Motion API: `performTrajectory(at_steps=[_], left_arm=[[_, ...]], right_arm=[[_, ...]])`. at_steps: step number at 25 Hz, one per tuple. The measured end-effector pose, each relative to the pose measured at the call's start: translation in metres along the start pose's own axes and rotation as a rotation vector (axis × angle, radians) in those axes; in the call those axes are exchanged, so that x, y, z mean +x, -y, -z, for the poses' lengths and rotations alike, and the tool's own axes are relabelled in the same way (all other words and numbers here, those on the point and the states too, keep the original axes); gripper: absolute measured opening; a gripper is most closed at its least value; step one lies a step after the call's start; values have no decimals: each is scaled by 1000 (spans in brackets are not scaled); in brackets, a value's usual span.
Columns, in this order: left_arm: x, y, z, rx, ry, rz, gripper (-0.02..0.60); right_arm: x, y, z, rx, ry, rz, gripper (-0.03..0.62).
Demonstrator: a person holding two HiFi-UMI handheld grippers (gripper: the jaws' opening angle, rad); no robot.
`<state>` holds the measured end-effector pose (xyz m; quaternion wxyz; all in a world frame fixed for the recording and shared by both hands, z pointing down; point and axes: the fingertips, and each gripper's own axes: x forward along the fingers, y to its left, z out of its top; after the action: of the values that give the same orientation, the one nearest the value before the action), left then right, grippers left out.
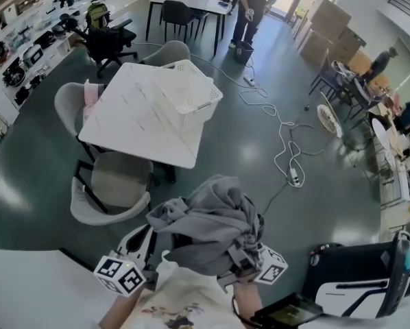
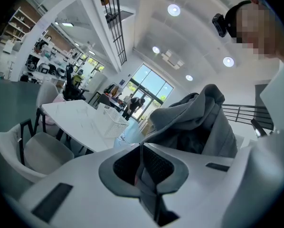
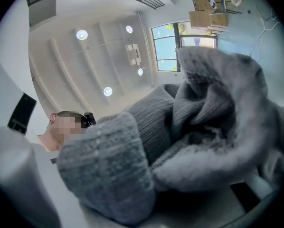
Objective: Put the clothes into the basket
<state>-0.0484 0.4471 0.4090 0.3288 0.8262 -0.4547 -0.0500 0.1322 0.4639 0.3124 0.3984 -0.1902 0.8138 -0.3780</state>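
the gray clothes (image 3: 189, 127) buried your right tongs (image 1: 240, 260) completely in the right gripper view, so how their jaws stood could not be told. in the head view the same bundle covered the tips of the right tongs and of your left tongs (image 1: 147, 238). the bottom edge cut off your arms, and the basket (image 1: 191, 91) hid the tabletop's (image 1: 133, 125) far corner.

Both grippers are raised close together in front of the chest. The left gripper (image 2: 142, 151) points up and forward, its jaws pressed together on a thin edge of the clothes (image 1: 208, 228). The right gripper (image 1: 243, 262), held by the right hand (image 1: 247, 299), sits under the bundle, its jaws buried in knit.
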Motion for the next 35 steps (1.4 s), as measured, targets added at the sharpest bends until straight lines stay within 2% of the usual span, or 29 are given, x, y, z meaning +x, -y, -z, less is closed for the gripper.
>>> performTrajectory(at_steps=[7,14,20,25,29,35], left_arm=[[58,-17,-22,-2,-29,-30,28],[137,-14,-49,7,-18,-70,28],[195,6,-73,24,18,-119,28],[240,21,-69,29,24,-167,28],[265,34,-64,25,64,-216,28],[281,42,-58,4,77,-289,28]], right_arm=[[28,53,-26,59,-43,12,253],[53,102,-92,77,-73,-32,253],[71,128,-155,100,-111,-73,253],[66,152,-201,126,-144,-110,253],[60,171,-227,157,-191,-143,253],[57,196,-243,222,-244,-158,253]])
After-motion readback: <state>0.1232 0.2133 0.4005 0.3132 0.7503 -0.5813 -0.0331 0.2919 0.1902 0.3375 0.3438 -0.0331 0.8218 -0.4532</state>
